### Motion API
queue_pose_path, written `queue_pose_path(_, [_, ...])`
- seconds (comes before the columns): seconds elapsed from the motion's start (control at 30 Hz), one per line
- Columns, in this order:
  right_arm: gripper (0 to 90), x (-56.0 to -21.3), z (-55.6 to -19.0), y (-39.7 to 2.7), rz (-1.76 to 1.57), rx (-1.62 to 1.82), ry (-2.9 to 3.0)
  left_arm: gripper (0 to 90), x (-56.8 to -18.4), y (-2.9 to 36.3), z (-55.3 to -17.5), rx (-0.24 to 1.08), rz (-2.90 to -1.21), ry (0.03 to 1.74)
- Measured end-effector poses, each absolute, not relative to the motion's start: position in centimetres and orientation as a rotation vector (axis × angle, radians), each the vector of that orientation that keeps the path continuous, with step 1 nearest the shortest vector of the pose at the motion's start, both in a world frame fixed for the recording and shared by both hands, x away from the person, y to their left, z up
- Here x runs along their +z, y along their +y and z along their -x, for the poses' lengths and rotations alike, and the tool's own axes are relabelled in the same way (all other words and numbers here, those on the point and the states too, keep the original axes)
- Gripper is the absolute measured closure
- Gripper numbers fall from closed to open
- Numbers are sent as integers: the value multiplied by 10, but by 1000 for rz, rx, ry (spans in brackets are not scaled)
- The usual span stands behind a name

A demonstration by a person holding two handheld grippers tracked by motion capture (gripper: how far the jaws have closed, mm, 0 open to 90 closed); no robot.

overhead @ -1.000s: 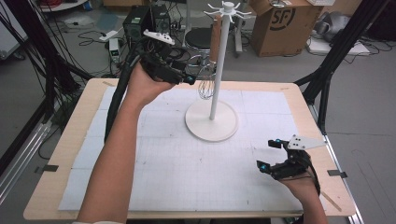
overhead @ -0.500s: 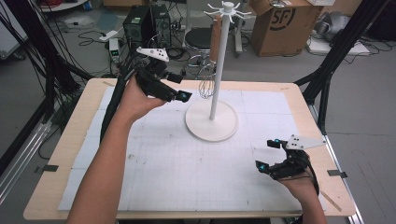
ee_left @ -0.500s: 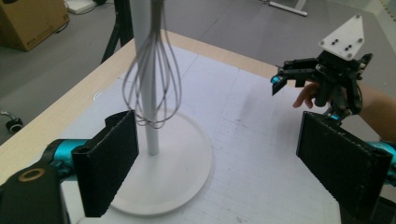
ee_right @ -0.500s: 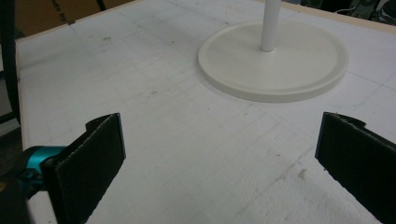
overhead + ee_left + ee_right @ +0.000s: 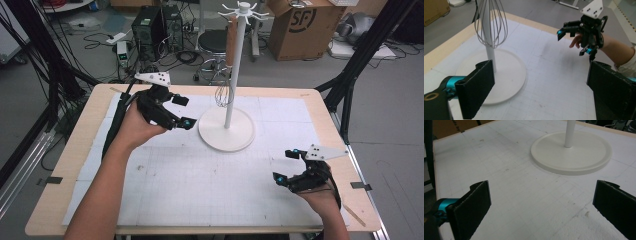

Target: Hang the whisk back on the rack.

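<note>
While both tongs — left (image 5: 182, 111), right (image 5: 286, 166) — gape empty, a wire whisk (image 5: 489, 23) hangs on the white stand (image 5: 228, 131).

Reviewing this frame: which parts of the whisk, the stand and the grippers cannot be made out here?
- Whisk: its handle is cut off by the top edge of the left gripper view; in the high view the wires are too small to count.
- Stand: the right gripper view cuts the pole off just above the base.
- Hooks at the stand top: too small to tell how the whisk hangs.
- Right hand-held gripper: its cable is hidden by the hand.
</note>
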State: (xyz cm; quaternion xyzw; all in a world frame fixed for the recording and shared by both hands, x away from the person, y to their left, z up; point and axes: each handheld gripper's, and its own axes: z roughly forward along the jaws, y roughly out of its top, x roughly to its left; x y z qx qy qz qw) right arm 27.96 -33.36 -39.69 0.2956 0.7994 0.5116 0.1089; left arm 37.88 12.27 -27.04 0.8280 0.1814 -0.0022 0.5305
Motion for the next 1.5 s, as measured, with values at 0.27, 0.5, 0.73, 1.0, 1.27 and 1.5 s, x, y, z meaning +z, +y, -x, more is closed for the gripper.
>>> queue_pose_path(0.27, [7, -398, -281, -331, -868, 1490, 2361, 66, -295, 139, -360, 3, -1982, 431])
queue_pose_path(0.5, [7, -401, -281, -330, -881, 1484, 2367, 59, -321, 153, -345, 4, -1971, 472])
queue_pose_path(0.73, [7, -402, -282, -328, -880, 1470, 2382, 45, -335, 165, -323, -1, -1927, 466])
queue_pose_path(1.0, [7, -403, -282, -326, -872, 1466, 2384, 22, -357, 169, -298, -4, -1945, 483])
queue_pose_path(1.27, [7, -403, -282, -326, -881, 1456, 2388, 16, -369, 166, -287, 9, -1990, 490])
queue_pose_path(1.5, [7, -403, -282, -326, -879, 1460, 2388, 16, -373, 169, -289, 3, -1977, 499])
